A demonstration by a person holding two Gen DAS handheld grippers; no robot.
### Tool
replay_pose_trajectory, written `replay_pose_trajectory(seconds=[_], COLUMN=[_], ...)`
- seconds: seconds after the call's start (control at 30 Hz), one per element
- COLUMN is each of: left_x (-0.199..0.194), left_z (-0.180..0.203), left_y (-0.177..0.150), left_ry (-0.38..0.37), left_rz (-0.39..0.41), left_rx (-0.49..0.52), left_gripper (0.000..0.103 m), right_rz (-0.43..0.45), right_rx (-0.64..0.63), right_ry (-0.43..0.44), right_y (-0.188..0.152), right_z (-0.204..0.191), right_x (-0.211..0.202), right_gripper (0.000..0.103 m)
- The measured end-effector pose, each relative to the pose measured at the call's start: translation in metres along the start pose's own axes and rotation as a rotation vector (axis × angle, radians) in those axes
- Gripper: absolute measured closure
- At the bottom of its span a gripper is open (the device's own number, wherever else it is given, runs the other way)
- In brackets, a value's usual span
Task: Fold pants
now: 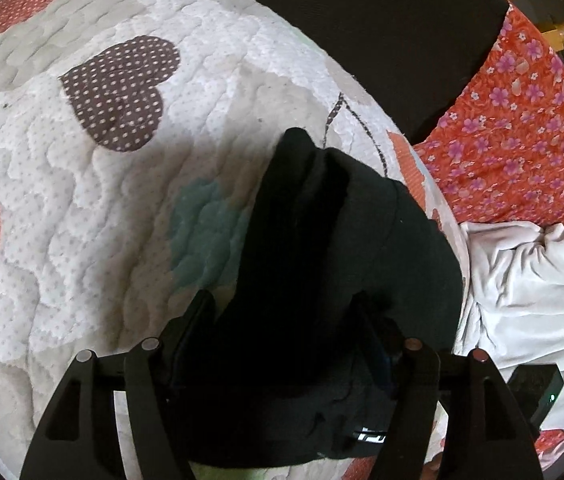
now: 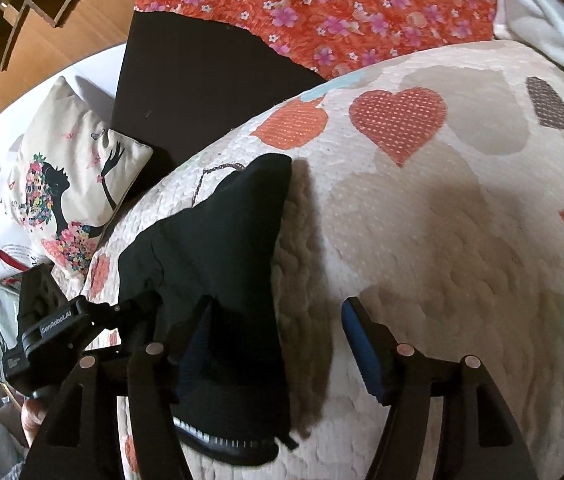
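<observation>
Though the pants point(image 1: 321, 280) are already gathered into a narrow black bundle, the folding looks, in my judgement, unfinished: the cloth is bunched and peaked instead of lying flat, and it rests near the left edge of the quilt point(image 1: 82, 200) on the bed. A final fold and smoothing seem to be left.

The left hand-held gripper point(image 1: 285, 320) has the dark fabric filling the gap between its fingers; it appears to be holding the pants, though the black cloth hides the pads and I cannot be sure how firmly. The right hand-held gripper point(image 2: 278, 328) stands wide, with the bundle draped against its left finger point(image 2: 190, 332) while the blue-padded right finger point(image 2: 361, 344) is well apart over bare quilt; it grips nothing.

The pants are matte, soft and thick, with a white-printed band near the close end. The quilt is puffy, stitched in wavy lines, with dotted hearts in orange, brown and grey. Beyond it lie an orange floral sheet point(image 2: 341, 4), a dark flat panel point(image 2: 194, 84) and, far left, a printed cushion point(image 2: 66, 184). Crumpled white cloth point(image 1: 529, 280) lies to the right in the left view.
</observation>
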State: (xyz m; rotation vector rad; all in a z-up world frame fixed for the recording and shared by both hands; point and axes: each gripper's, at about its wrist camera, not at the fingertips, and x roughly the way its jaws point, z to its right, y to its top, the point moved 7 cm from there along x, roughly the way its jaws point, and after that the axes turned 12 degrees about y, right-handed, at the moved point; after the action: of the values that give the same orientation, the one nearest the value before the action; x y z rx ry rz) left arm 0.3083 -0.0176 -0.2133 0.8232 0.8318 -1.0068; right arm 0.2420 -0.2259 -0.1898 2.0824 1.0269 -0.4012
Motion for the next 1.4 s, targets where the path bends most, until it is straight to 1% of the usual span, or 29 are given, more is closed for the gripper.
replay_pose_trajectory(seconds=[0.13,0.27,0.3,0.37,0.4,0.47,0.53,0.63,0.7,0.77,0.87,0.97,1.0,1.03,1.07,1.1,1.13,1.2,1.23,1.3,1.33,1.4], left_x=[-0.004,-0.009,-0.011,-0.016,-0.018,-0.023,-0.029,-0.03,-0.028,-0.027,-0.024,-0.024,-0.03,-0.041,-0.051,-0.062,-0.074,-0.081,-0.078,-0.066,-0.059,-0.038], left_z=[-0.013,-0.018,-0.021,-0.024,-0.026,-0.032,-0.038,-0.042,-0.041,-0.037,-0.023,-0.012,-0.011,-0.012,-0.012,-0.012,-0.014,-0.015,-0.014,-0.01,-0.009,-0.006], left_y=[0.0,-0.001,-0.001,0.001,0.003,0.005,0.008,0.009,0.008,0.006,0.001,-0.002,0.0,0.002,0.006,0.011,0.018,0.031,0.037,0.045,0.047,0.051], left_ry=[-0.026,-0.011,0.006,0.051,0.076,0.152,0.206,0.267,0.288,0.308,0.282,0.258,0.242,0.218,0.195,0.168,0.157,0.183,0.209,0.259,0.292,0.394], left_rz=[-0.028,-0.029,-0.024,0.002,0.014,0.047,0.086,0.112,0.123,0.128,0.115,0.109,0.118,0.145,0.171,0.205,0.239,0.259,0.25,0.235,0.234,0.223], left_rx=[-0.05,-0.006,0.015,0.065,0.086,0.137,0.182,0.228,0.252,0.261,0.283,0.311,0.297,0.27,0.25,0.224,0.195,0.168,0.168,0.183,0.199,0.253], left_gripper=[0.033,0.033,0.031,0.03,0.027,0.024,0.024,0.024,0.022,0.021,0.021,0.021,0.021,0.021,0.021,0.021,0.021,0.021,0.021,0.021,0.021,0.021], right_rz=[0.001,-0.002,-0.004,-0.007,-0.007,-0.005,0.007,0.01,0.0,-0.013,-0.005,-0.004,-0.002,0.007,0.034,0.07,0.103,0.138,0.142,0.119,0.102,0.051], right_rx=[-0.009,-0.013,-0.019,-0.032,-0.04,-0.049,-0.069,-0.114,-0.142,-0.154,-0.142,-0.132,-0.119,-0.112,-0.122,-0.145,-0.167,-0.213,-0.232,-0.252,-0.262,-0.297], right_ry=[-0.027,-0.056,-0.065,-0.08,-0.084,-0.089,-0.102,-0.097,-0.1,-0.123,-0.198,-0.297,-0.308,-0.329,-0.364,-0.361,-0.337,-0.282,-0.236,-0.152,-0.129,-0.097], right_y=[-0.011,-0.02,-0.021,-0.021,-0.02,-0.019,-0.018,-0.019,-0.023,-0.025,-0.026,-0.026,-0.024,-0.023,-0.018,-0.013,-0.007,0.001,0.004,0.004,0.002,-0.008], right_z=[-0.002,0.0,0.0,-0.001,-0.002,-0.006,-0.014,-0.029,-0.036,-0.035,-0.02,0.0,0.005,0.006,0.004,-0.002,-0.011,-0.033,-0.046,-0.067,-0.074,-0.086], right_x=[-0.012,-0.02,-0.022,-0.023,-0.023,-0.023,-0.024,-0.021,-0.015,-0.009,-0.008,-0.012,-0.015,-0.02,-0.027,-0.034,-0.04,-0.045,-0.043,-0.032,-0.025,-0.008], right_gripper=[0.033,0.032,0.032,0.032,0.032,0.031,0.031,0.031,0.031,0.031,0.031,0.03,0.03,0.03,0.031,0.031,0.031,0.03,0.031,0.031,0.031,0.031])
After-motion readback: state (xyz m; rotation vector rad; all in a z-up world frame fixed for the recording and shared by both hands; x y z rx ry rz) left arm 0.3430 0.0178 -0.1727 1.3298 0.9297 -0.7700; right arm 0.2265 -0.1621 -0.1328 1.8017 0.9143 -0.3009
